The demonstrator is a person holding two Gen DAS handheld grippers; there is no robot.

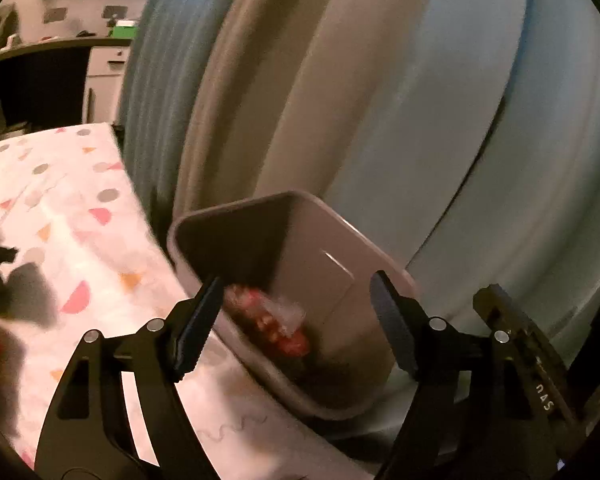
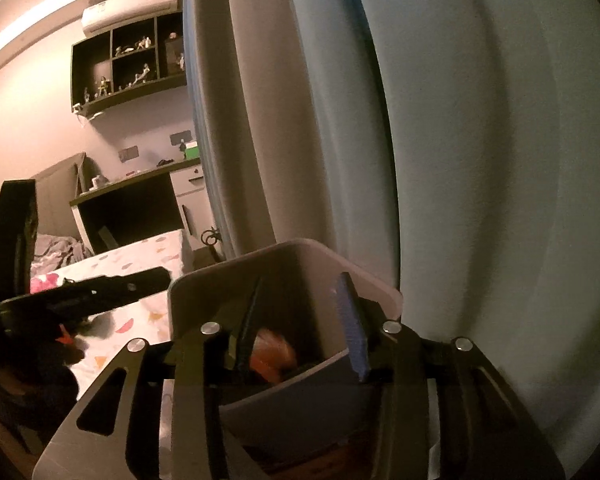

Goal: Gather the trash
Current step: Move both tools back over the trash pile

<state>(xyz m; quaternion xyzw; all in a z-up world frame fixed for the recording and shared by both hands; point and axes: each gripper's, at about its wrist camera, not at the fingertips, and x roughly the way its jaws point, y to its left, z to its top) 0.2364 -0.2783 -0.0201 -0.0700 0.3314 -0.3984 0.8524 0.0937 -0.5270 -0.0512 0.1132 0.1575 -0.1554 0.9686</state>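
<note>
A grey trash bin stands beside the bed, against the curtain. A red and clear wrapper lies blurred inside the bin, between my left fingers. My left gripper is open and empty just above the bin's mouth. In the right wrist view the bin is right below my right gripper, which is open with both fingers inside the rim. An orange piece of trash lies in the bin just beyond its fingers. The right gripper's body shows in the left view at the right edge.
The bed has a white sheet with coloured shapes. Blue and beige curtains hang behind the bin. A dark desk with a white drawer unit and a wall shelf stand far back. The left gripper's body reaches over the bed.
</note>
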